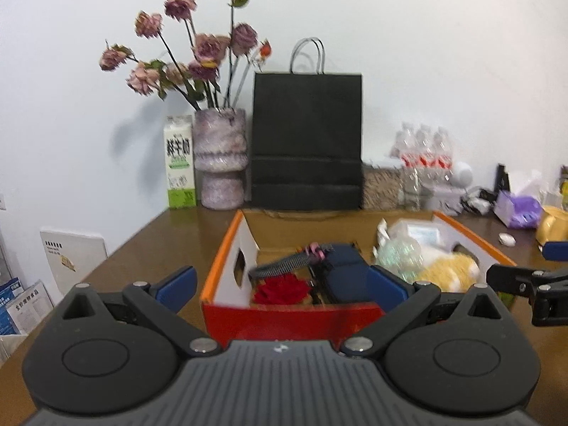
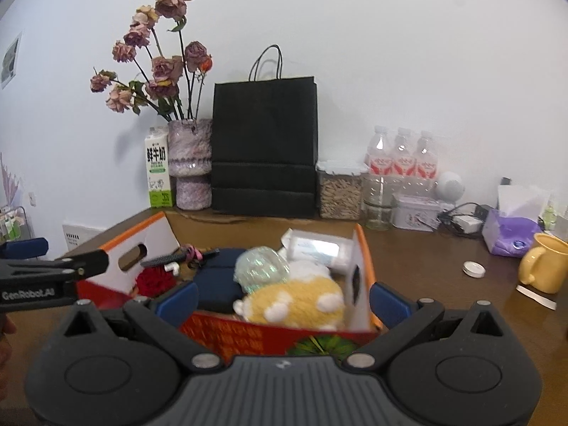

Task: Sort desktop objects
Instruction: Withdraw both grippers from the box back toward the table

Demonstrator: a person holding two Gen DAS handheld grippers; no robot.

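An open cardboard box [image 1: 227,255] with orange rims and a red front stands on the brown desk [image 1: 149,248]; it also shows in the right wrist view [image 2: 362,266]. Inside lie a red rose [image 1: 280,291], a black comb [image 1: 280,266], a dark blue case [image 1: 346,269], a yellow plush toy [image 2: 298,300], a shiny green bundle [image 2: 261,266] and a white packet [image 2: 316,246]. My left gripper [image 1: 282,282] is open and empty in front of the box's left half. My right gripper [image 2: 282,298] is open and empty in front of its right half.
Against the back wall stand a milk carton [image 2: 158,168], a vase of dried roses [image 2: 190,163], a black paper bag [image 2: 264,145], a grain jar [image 2: 339,191], water bottles [image 2: 403,156] and a tin [image 2: 417,211]. At right are a purple tissue box [image 2: 511,230], a yellow mug [image 2: 545,266] and a small white lid [image 2: 474,269].
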